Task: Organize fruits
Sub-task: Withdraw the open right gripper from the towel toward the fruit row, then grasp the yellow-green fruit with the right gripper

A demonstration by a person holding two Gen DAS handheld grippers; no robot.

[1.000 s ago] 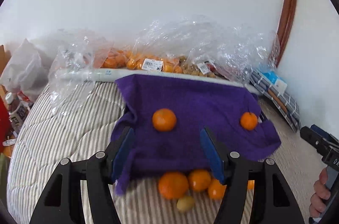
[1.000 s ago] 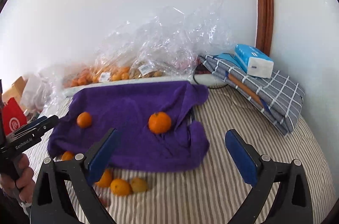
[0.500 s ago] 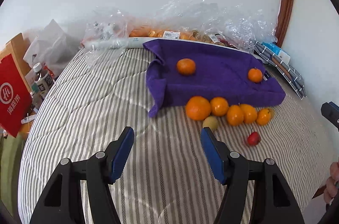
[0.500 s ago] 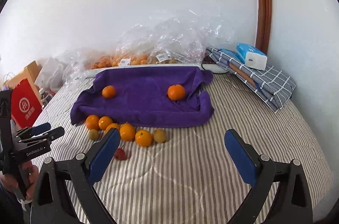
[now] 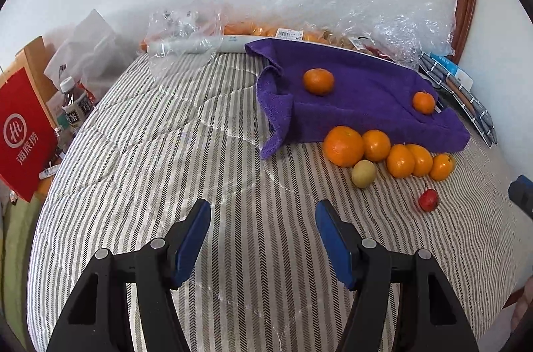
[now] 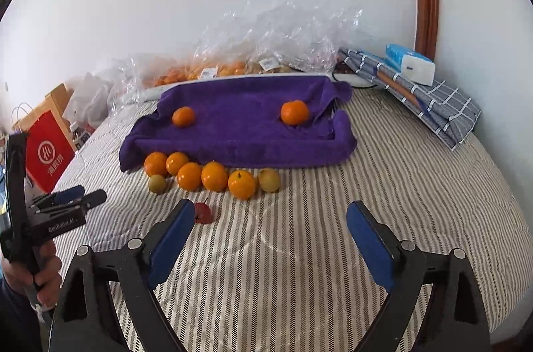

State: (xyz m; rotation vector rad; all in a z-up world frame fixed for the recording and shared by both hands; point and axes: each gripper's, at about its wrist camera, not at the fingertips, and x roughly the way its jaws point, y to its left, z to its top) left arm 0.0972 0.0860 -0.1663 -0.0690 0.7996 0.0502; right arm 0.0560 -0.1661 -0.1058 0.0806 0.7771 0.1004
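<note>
A: Tongs status?

B: Left tongs (image 5: 263, 235) hanging wide open, nothing btwn the pads. Right tongs (image 6: 270, 237) gaping open too, empty. Both hovering over the striped bed (image 6: 299, 268), on the near side of the purple towel (image 6: 240, 132).

A: Where's the fruit sitting?

B: Two oranges lying on the towel, one toward its left (image 6: 183, 116), one toward its right (image 6: 294, 112). Row of oranges (image 6: 200, 174) touching each other along the towel's near edge, w/ two yellow-green fruits, one at the left (image 6: 157, 183) and one at the right end (image 6: 269, 180). Small red fruit (image 6: 202, 212) sitting apart, nearer than the row, just beside the right tongs' left pad.

A: So which step?

B: Looking like a between-picks pause; most fruit not yet on the towel, I'm guessing that's the target. Next move prob needing one tongs dropping toward the row, straddling a single fruit w/o nudging its neighbours, since they're packed tight and round.

A: Anything unclear?

B: Plastic bags (image 6: 266, 52) behind the towel holding more fruit, contents hard to read thru the crinkle. Left-wrist view cutting off the right tongs at the frame edge. Red fruit's kind: can't tell.
</note>
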